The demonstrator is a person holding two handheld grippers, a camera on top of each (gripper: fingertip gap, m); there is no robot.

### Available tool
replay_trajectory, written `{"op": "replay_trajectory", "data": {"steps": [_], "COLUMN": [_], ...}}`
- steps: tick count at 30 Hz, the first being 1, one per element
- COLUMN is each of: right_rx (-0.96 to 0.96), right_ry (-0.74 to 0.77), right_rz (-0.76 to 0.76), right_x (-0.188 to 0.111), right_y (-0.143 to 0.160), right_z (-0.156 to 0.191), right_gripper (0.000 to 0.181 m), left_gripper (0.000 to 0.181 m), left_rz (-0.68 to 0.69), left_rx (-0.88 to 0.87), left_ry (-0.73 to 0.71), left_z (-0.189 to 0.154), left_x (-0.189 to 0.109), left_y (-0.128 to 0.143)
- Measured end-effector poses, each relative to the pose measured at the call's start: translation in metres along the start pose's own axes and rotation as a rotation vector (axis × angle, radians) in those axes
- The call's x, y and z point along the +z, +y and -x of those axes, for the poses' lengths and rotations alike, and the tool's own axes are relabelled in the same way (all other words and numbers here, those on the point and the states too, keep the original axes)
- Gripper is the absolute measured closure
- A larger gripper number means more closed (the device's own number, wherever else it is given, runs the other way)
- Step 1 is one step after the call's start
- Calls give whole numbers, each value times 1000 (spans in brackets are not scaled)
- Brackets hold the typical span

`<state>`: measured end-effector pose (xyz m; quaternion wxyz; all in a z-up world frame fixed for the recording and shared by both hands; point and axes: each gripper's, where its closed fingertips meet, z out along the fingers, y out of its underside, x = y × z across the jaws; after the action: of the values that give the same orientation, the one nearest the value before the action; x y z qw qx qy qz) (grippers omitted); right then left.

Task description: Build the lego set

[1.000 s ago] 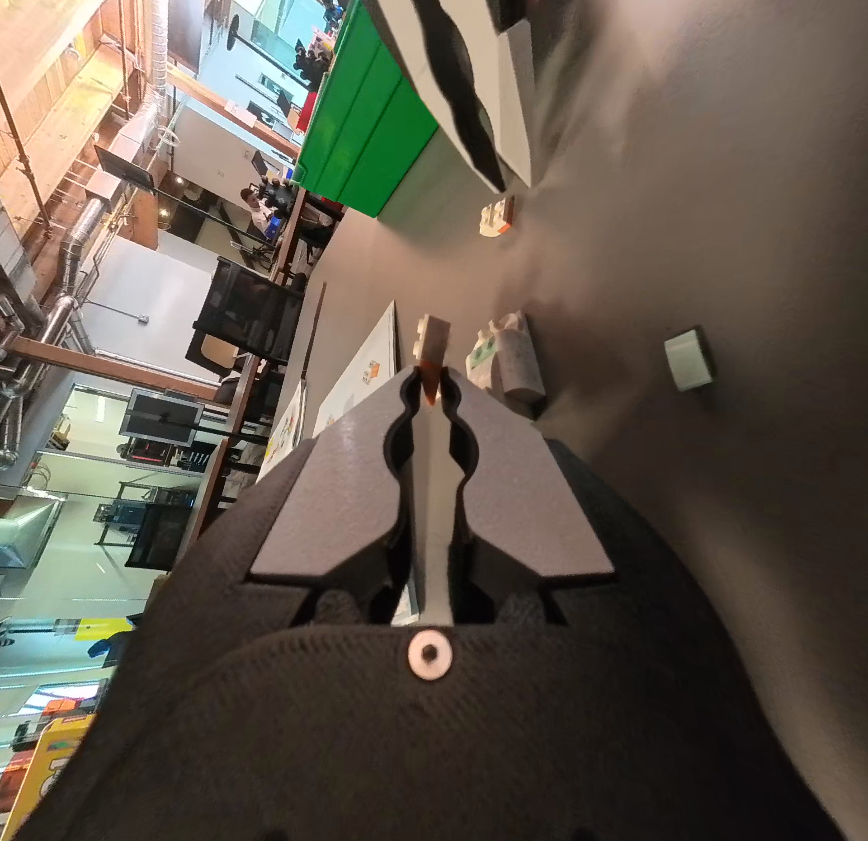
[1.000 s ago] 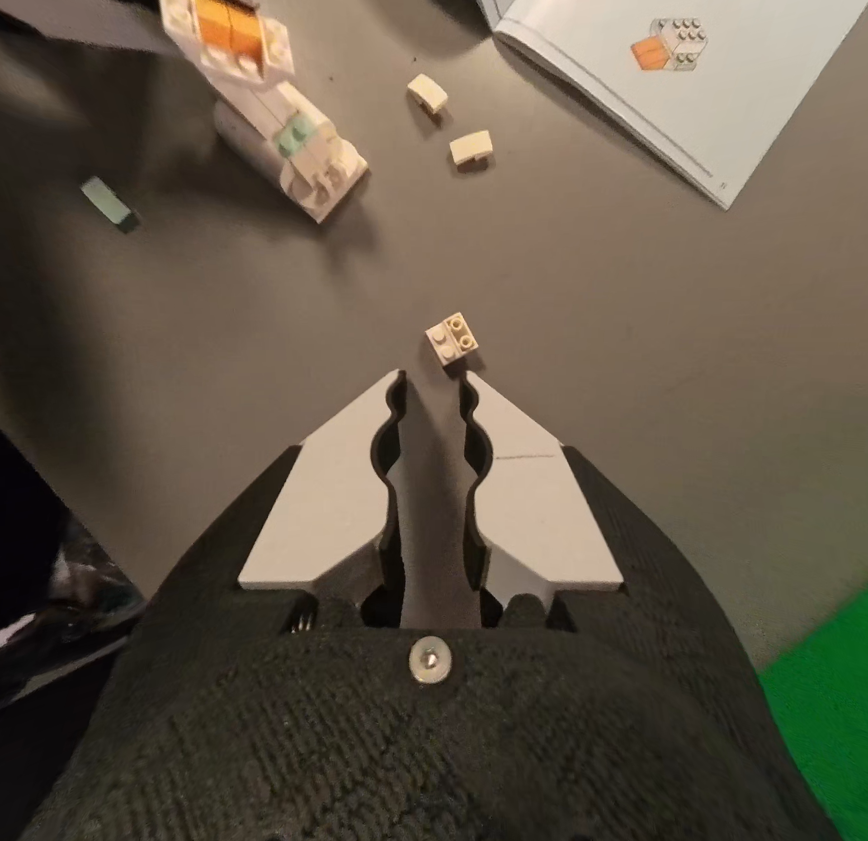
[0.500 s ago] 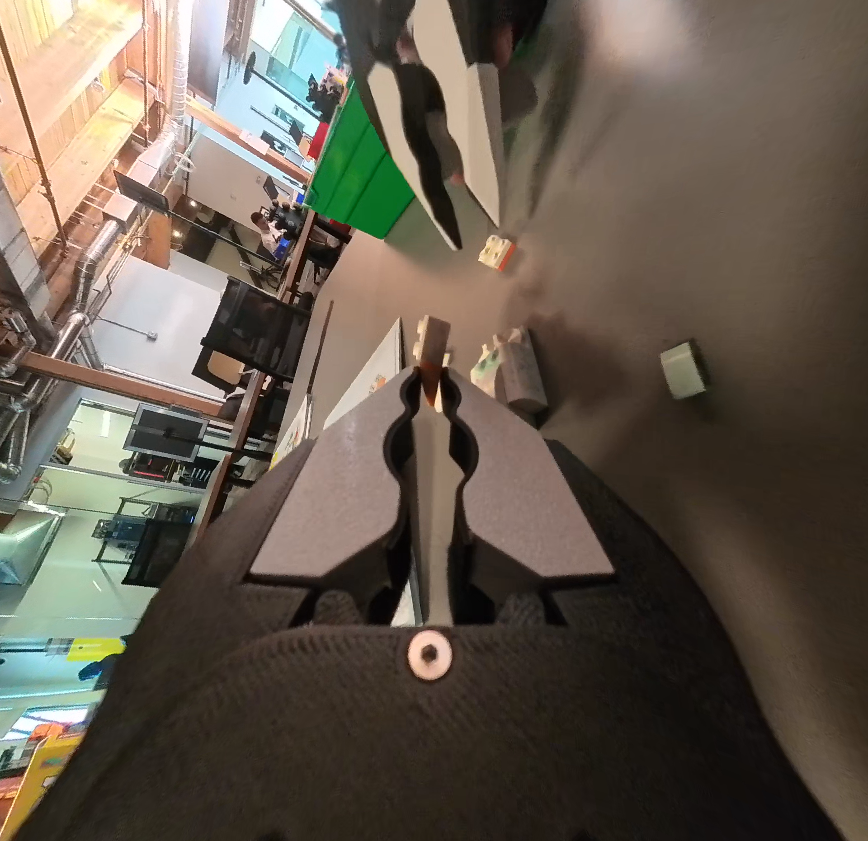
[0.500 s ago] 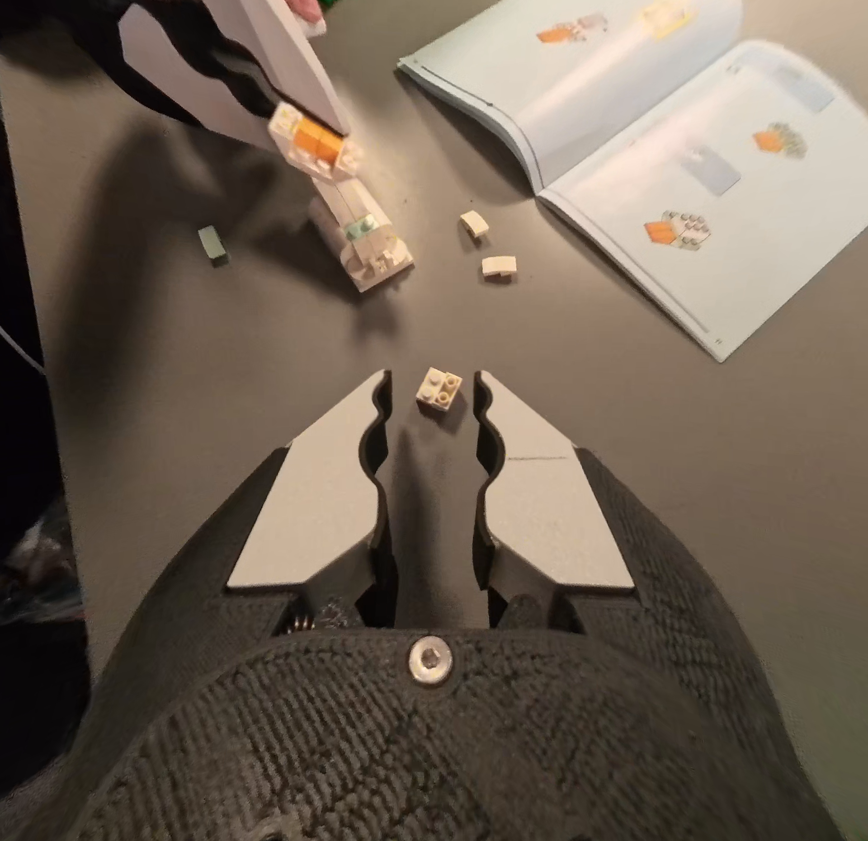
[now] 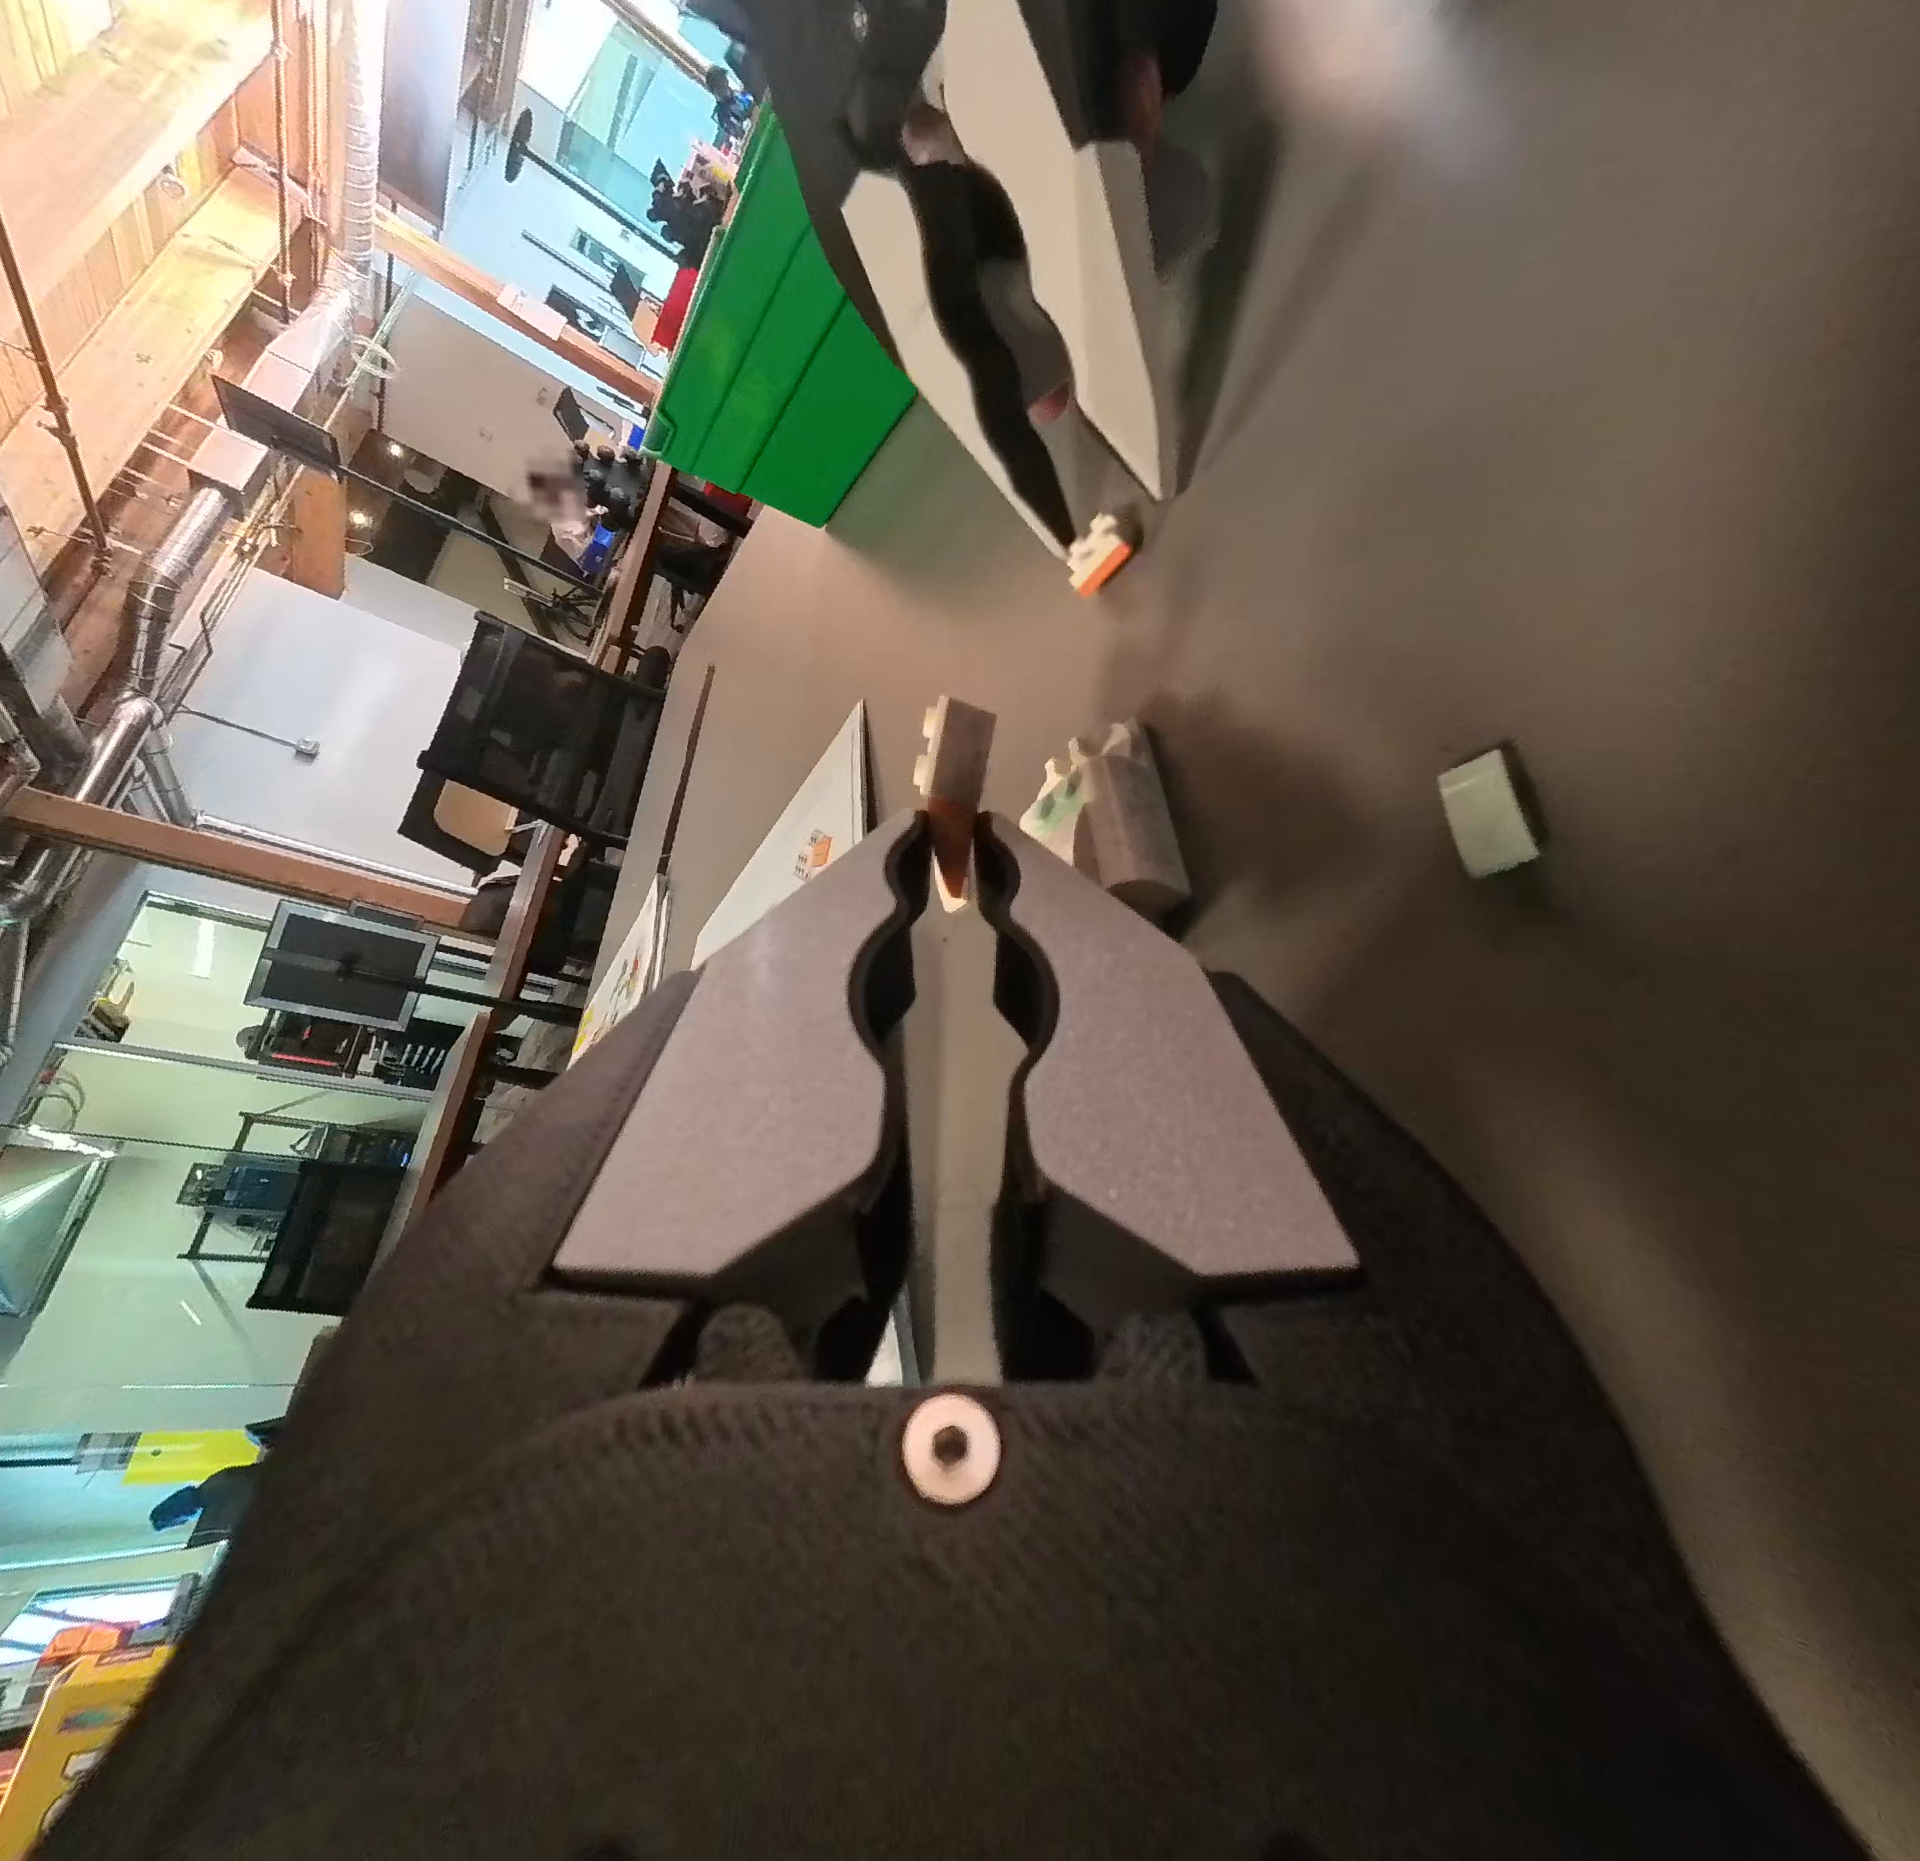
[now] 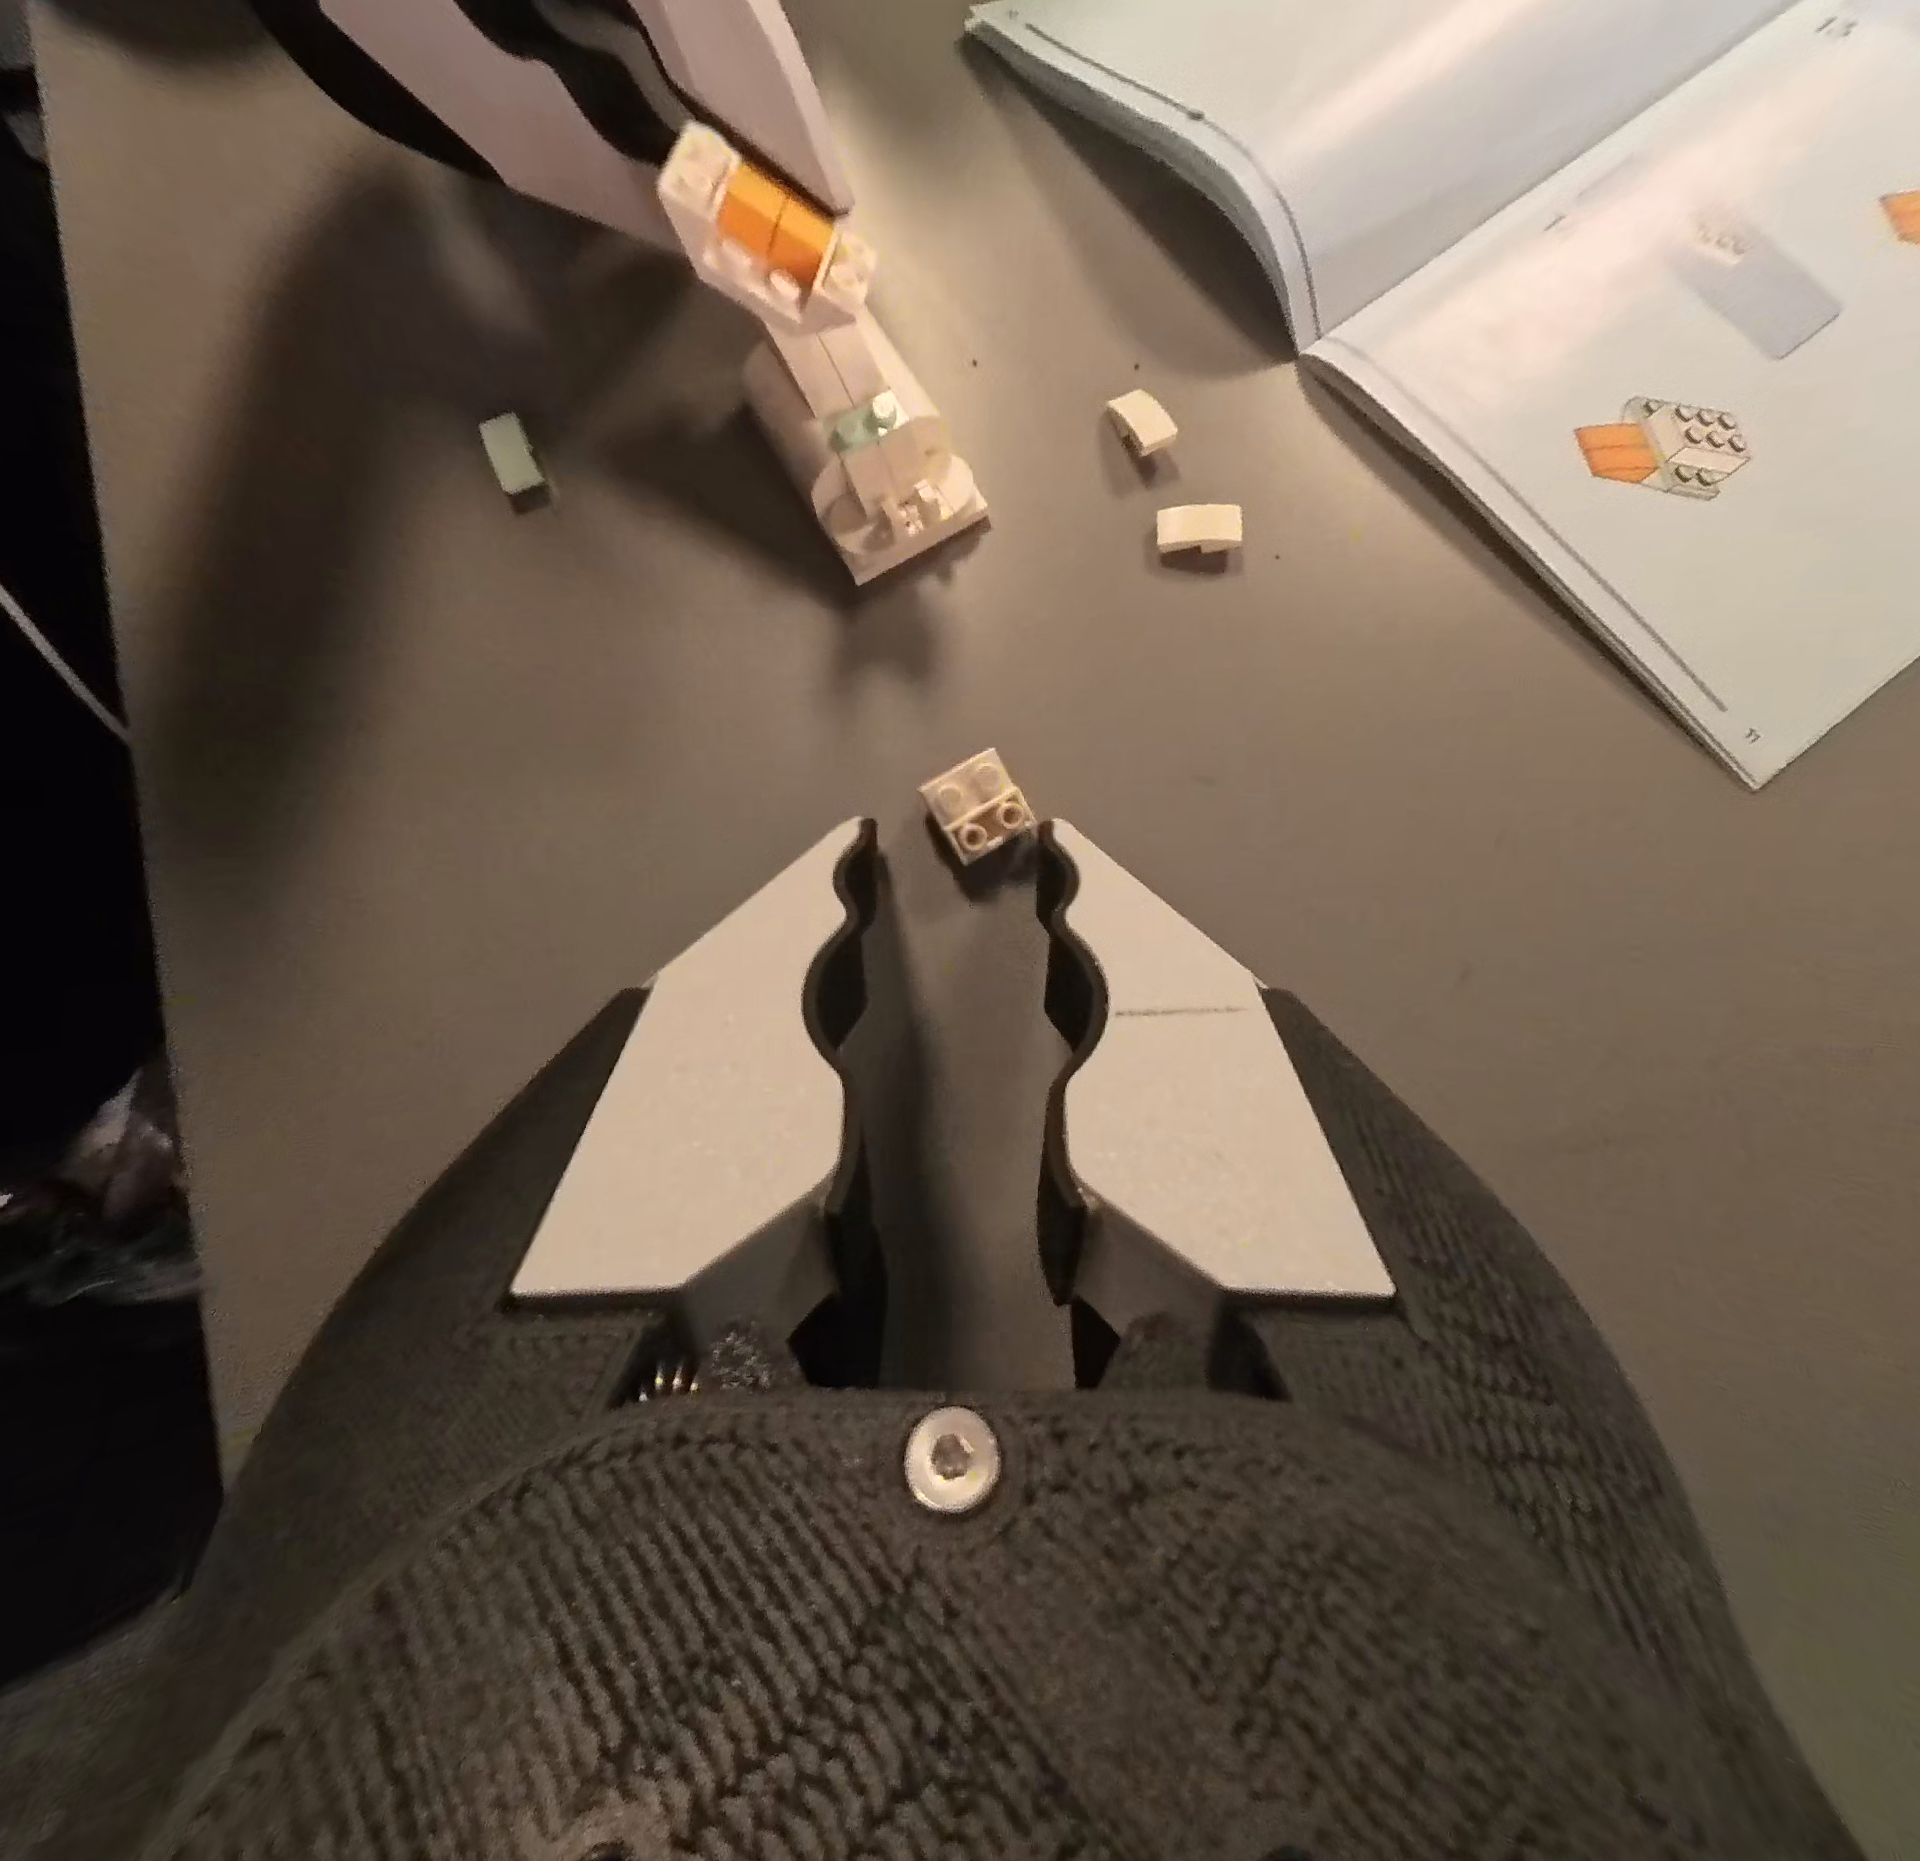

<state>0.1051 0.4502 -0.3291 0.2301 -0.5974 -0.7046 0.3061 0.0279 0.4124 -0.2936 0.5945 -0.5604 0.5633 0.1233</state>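
Beside the instruction booklet (image 6: 1538, 284), right hand-held gripper (image 6: 956, 829) gapes around a white brick (image 6: 977, 803); left (image 5: 951, 824) pinches an orange-white piece (image 5: 951, 772).

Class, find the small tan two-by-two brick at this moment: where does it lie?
In the right wrist view the small tan brick lies on the grey table, just ahead of the open right hand-held gripper, nearer its right fingertip.

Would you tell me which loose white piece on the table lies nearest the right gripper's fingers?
The small square studded white brick, just ahead of the fingers; both curved white pieces lie farther off, toward the booklet.
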Motion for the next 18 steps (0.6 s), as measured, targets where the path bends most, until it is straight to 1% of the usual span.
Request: {"op": "replay_trajectory", "data": {"steps": [1,6,9,12,14,18], "right_rx": [-6,-44,-42,-49,-46,-32], "right_ry": [6,29,-27,-62,-74,-62], "right_rz": [-3,-44,-49,-4,12,-20], "right_x": [2,3,2,4,4,2], "right_y": [0,-7,-9,-4,-3,-8], "right_z": [-1,-4,3,7,8,4], "right_gripper": [153,152,148,146,151,156], "left_gripper": [174,174,174,174,174,174], "left_rz": [0,0,0,0,1,3], "left_rx": [3,12,13,14,15,16], "left_ry": [-2,-2,0,2,2,2], "left_z": [0,0,-1,-1,-1,-1], "left_x": [0,-1,-1,0,0,0], "left_y": [0,0,-1,-1,0,0]}}
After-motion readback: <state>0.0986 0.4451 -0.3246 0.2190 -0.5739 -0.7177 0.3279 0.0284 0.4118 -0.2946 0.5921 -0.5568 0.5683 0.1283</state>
